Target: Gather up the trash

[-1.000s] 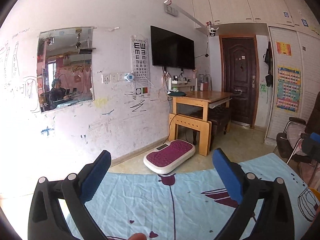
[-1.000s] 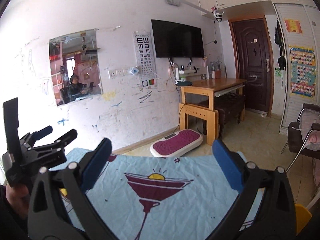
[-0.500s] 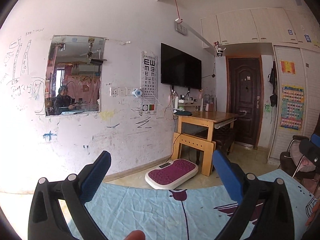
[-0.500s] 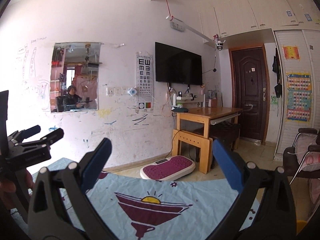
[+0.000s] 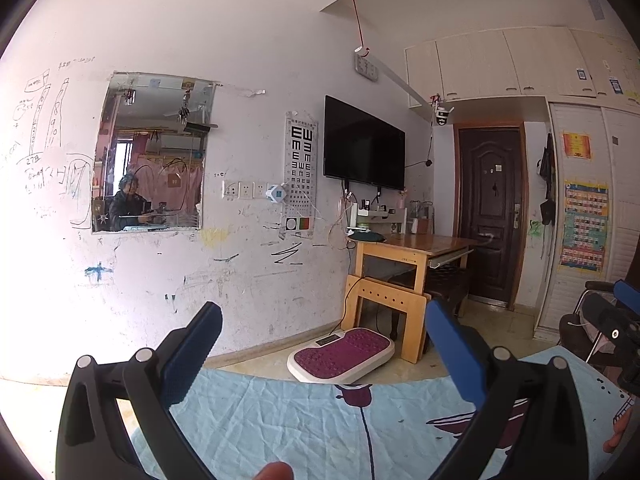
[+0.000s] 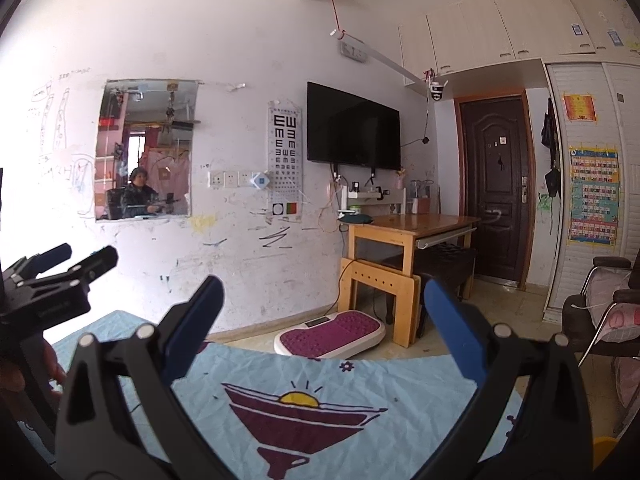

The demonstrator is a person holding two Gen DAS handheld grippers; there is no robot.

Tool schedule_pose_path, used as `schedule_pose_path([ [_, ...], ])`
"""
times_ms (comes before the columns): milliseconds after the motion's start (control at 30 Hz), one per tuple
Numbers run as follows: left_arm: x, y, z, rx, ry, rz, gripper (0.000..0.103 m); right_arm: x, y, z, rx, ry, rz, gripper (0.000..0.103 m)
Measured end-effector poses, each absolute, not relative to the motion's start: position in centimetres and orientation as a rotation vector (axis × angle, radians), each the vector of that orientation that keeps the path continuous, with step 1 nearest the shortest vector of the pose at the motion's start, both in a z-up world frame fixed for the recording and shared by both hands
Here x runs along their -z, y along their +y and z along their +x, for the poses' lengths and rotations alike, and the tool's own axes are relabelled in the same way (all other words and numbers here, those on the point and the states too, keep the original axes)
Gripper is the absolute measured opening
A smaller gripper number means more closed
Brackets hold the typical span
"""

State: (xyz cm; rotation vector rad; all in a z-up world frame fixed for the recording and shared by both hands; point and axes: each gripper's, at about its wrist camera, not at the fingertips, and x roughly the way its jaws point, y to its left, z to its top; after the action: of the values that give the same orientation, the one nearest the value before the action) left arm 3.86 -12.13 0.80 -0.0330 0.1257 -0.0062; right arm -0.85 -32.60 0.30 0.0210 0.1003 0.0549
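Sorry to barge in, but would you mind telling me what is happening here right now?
A person holds a hand-held gripper in each hand, meant for collecting trash. The left hand-held gripper and the right hand-held gripper are both open and empty, raised above a light blue printed cloth and pointing at the scribbled wall. No trash is visible in either view, so nothing has been picked up.
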Motion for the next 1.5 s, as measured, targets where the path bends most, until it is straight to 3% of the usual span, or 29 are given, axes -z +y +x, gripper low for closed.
schedule_pose_path([
  [1500, -0.13, -12.0, 4.43, 0.017, 0.145, -0.038, 0.097, 0.16, -31.97, -0.66, -0.047, 0.103, -0.006, 0.097],
])
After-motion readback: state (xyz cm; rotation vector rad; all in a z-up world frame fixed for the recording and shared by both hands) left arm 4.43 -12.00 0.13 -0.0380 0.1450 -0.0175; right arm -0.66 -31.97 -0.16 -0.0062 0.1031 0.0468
